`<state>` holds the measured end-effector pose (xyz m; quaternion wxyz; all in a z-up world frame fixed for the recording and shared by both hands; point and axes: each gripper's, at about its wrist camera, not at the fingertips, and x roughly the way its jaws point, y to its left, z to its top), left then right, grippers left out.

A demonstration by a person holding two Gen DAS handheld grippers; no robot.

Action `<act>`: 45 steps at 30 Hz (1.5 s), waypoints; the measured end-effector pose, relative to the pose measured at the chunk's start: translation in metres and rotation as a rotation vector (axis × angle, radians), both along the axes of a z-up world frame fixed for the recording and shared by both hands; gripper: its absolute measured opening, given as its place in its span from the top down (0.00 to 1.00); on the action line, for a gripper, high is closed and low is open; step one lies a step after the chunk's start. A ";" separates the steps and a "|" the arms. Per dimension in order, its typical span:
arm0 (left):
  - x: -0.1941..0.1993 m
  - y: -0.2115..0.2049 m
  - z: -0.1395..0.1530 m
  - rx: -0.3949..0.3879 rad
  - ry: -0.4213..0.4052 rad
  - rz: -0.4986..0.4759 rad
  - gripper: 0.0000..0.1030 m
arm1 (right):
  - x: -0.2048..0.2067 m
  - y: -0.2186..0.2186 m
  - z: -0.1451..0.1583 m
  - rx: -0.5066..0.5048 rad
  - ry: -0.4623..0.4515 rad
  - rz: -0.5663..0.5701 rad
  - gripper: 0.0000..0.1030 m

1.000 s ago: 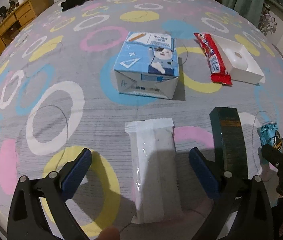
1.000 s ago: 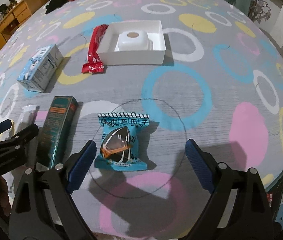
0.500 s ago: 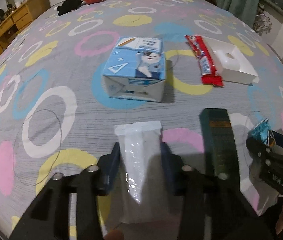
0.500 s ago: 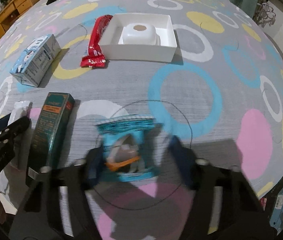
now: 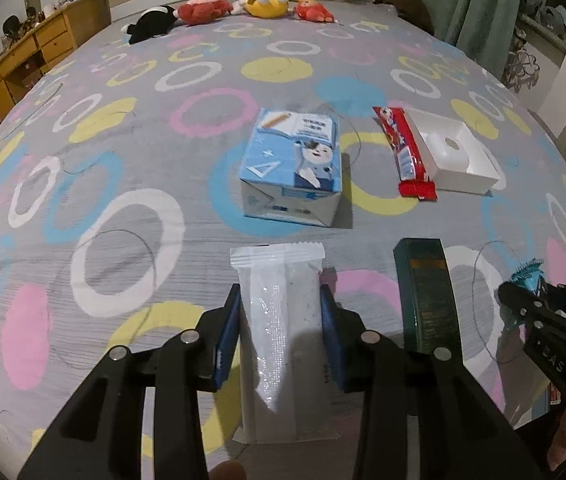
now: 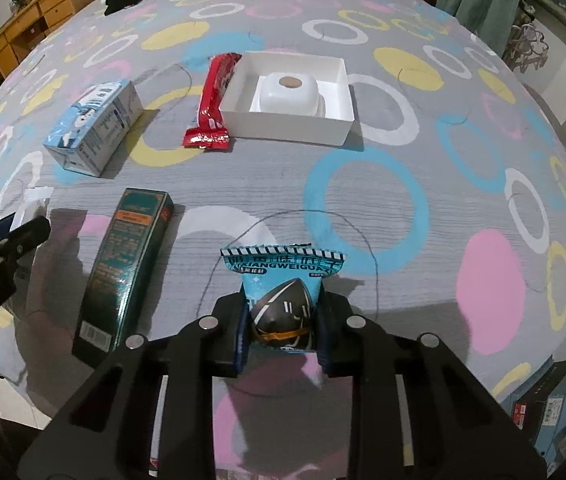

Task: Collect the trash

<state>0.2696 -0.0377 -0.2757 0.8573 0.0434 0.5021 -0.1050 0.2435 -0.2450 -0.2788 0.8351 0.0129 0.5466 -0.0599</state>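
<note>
My left gripper (image 5: 280, 312) is shut on a white plastic wrapper (image 5: 279, 312) at the near edge of the bed. My right gripper (image 6: 281, 316) is shut on a blue snack packet (image 6: 281, 280), lifted a little off the sheet. A dark green carton (image 6: 123, 276) lies between them; it also shows in the left wrist view (image 5: 427, 296). Farther off lie a blue milk carton (image 5: 295, 168), a red wrapper (image 5: 405, 152) and a white tray (image 6: 335, 120) holding a white cup (image 6: 289, 94).
The bed (image 5: 123, 160) has a grey sheet with coloured rings. Plush toys (image 5: 259, 4) line its far edge. A wooden dresser (image 5: 31, 52) stands far left, green curtains (image 5: 463, 0) far right. Boxes (image 6: 555, 396) sit on the floor at the right.
Both grippers went from wide open to shut, the left on the white wrapper and the right on the blue snack packet. The packet now stands up off the sheet.
</note>
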 end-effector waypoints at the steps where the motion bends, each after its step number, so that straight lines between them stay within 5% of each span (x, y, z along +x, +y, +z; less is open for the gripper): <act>1: -0.001 0.001 0.002 0.001 -0.001 0.001 0.64 | -0.002 0.001 0.003 -0.001 -0.005 -0.002 0.76; 20: -0.034 0.024 0.057 0.077 -0.149 0.024 0.64 | -0.040 0.019 0.083 0.014 -0.151 0.010 0.76; 32: -0.080 0.038 0.132 0.068 -0.239 0.047 0.64 | -0.081 0.036 0.141 0.036 -0.243 0.064 0.76; 45: -0.135 0.058 0.178 0.083 -0.301 0.076 0.64 | -0.134 0.051 0.190 0.050 -0.318 0.130 0.76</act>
